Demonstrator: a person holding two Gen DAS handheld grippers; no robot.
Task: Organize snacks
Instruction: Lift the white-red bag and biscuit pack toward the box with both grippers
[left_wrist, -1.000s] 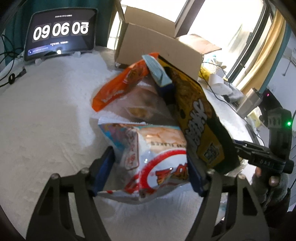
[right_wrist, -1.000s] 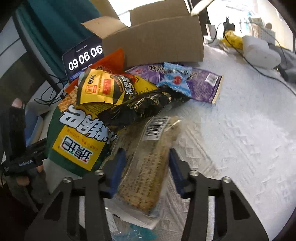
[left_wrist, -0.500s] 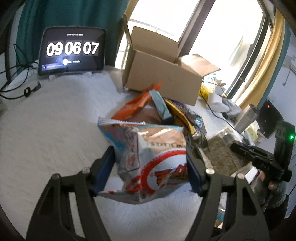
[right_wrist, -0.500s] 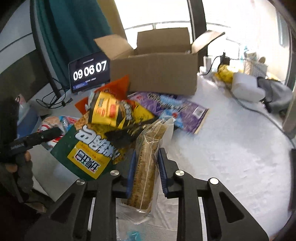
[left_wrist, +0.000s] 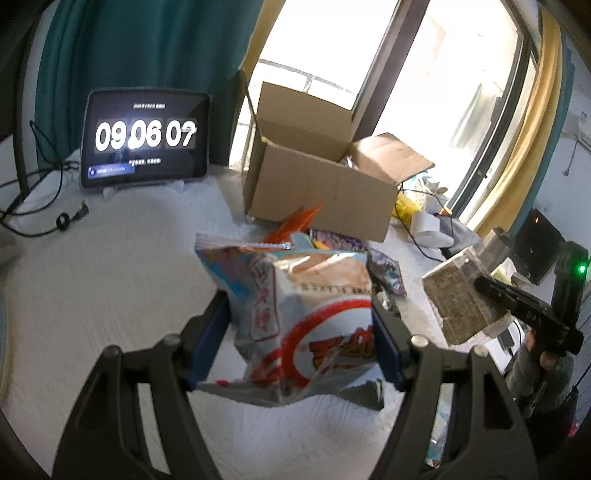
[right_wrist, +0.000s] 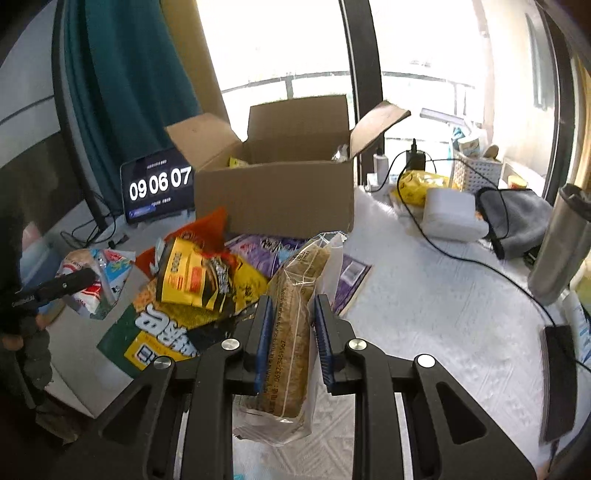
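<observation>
My left gripper (left_wrist: 301, 317) is shut on a white, red and blue snack bag (left_wrist: 310, 317) and holds it above the table. My right gripper (right_wrist: 293, 321) is shut on a clear packet of brown crackers (right_wrist: 295, 332), also lifted; that packet shows at the right of the left wrist view (left_wrist: 458, 299). An open cardboard box (right_wrist: 277, 195) stands behind a pile of snack bags: a yellow bag (right_wrist: 199, 277), a green and yellow bag (right_wrist: 159, 332), a purple bag (right_wrist: 266, 251) and an orange bag (right_wrist: 207, 225). The box also shows in the left wrist view (left_wrist: 321, 192).
A tablet clock (left_wrist: 146, 138) stands at the back left with cables beside it. To the right lie a white charger (right_wrist: 450, 214), a grey cloth (right_wrist: 513, 218), a steel flask (right_wrist: 565, 240), a black cable (right_wrist: 461, 258) and a dark phone (right_wrist: 557, 380).
Both grippers have risen and pulled back from the pile with their packets. My right gripper has closed tighter on the cracker packet, which now stands on edge.
</observation>
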